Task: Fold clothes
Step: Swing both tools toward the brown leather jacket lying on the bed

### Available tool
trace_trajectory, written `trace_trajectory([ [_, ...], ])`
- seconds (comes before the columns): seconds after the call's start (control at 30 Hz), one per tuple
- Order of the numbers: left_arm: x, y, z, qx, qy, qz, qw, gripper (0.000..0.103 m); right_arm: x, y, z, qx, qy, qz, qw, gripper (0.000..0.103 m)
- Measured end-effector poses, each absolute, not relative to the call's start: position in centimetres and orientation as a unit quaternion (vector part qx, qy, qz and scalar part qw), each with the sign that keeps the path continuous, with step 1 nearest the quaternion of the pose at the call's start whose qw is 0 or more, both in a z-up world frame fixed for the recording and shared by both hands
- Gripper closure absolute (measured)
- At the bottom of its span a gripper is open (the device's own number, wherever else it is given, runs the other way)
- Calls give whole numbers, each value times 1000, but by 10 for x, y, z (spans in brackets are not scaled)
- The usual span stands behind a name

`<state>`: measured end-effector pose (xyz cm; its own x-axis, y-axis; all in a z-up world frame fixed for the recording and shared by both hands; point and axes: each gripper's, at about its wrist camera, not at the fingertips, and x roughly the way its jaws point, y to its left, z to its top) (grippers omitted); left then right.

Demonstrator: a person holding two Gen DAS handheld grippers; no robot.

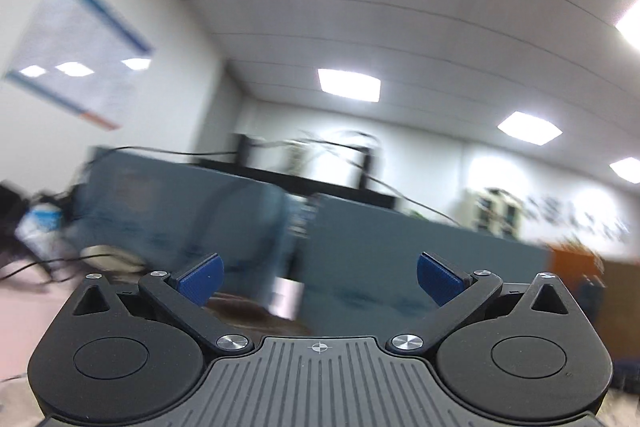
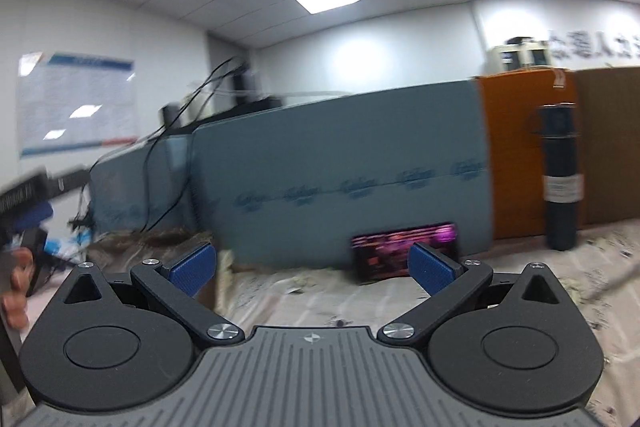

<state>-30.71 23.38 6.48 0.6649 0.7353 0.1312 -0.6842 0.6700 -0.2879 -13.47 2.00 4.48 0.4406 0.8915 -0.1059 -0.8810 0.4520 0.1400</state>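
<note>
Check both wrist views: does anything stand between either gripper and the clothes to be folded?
That cannot be judged: no clothes show in either view. The left gripper and right gripper are both open, empty and aimed up at the blue partition and ceiling. Only the patterned table cover lies below the right one.

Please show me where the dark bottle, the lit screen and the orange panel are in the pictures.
dark bottle (image 2: 559, 187): right wrist view, on its white label.
lit screen (image 2: 384, 251): right wrist view, on the glowing pink face, left of the blue finger pad.
orange panel (image 2: 516, 155): right wrist view, on its flat front.
</note>
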Motion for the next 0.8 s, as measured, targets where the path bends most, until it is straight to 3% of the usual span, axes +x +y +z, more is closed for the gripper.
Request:
trace_trajectory([
  [0.37, -391, 333, 60, -302, -135, 395, 857, 0, -159, 130, 31, -67, 101, 578, 807, 0],
  [0.8, -384, 388, 1, -387, -111, 349, 846, 0, -186, 216, 13, -159, 67, 608, 775, 0],
])
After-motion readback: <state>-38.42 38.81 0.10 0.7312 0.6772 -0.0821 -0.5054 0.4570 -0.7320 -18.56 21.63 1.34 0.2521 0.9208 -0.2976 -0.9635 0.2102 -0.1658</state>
